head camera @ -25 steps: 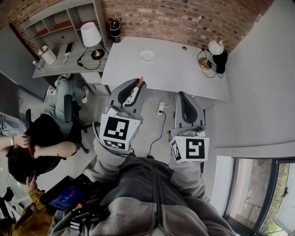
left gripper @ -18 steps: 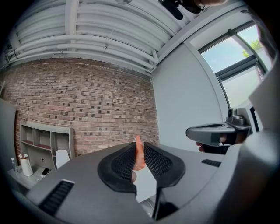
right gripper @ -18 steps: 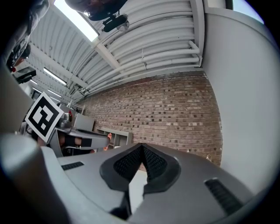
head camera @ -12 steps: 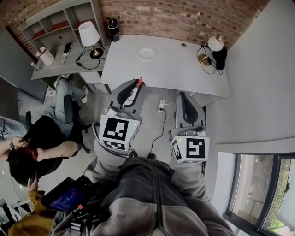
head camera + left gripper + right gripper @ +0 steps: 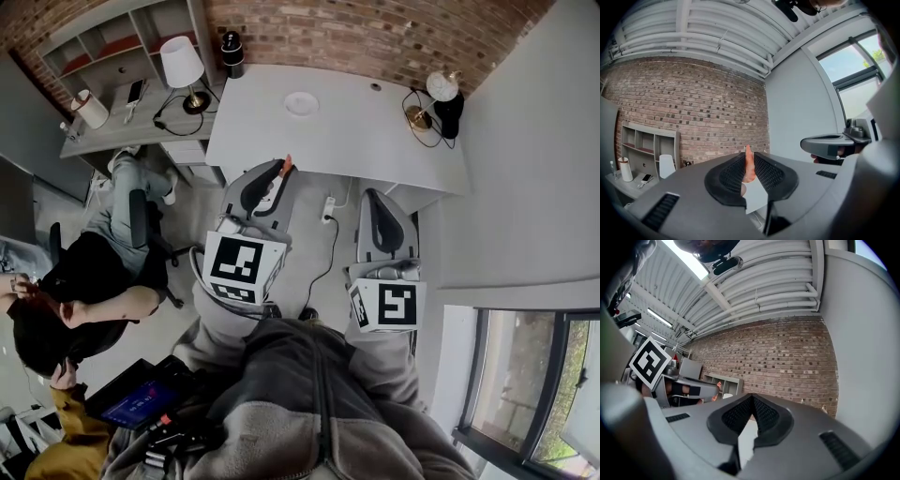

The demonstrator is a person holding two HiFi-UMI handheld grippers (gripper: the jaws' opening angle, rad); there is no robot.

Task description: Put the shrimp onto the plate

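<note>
Two hand-held grippers are raised side by side in front of the person, apart from each other, on the near side of the white table (image 5: 375,141). The left gripper (image 5: 750,157) is clamped on the shrimp (image 5: 748,168). The orange-pink piece stands upright between the two black ribbed pads, and its pointed tip projects above them. In the head view the shrimp shows as a small orange tip at the front of the left gripper, level with the table's near edge. The right gripper (image 5: 751,401) has its jaws brought together, the pads meeting along a thin line. The plate (image 5: 301,103), small, round and white, lies on the table toward the far edge, near the brick wall (image 5: 375,37), well apart from the shrimp. A lamp with a white shade (image 5: 181,64) stands on the adjoining desk to the left, and a seated person (image 5: 94,272) is at the left of the head view.
</note>
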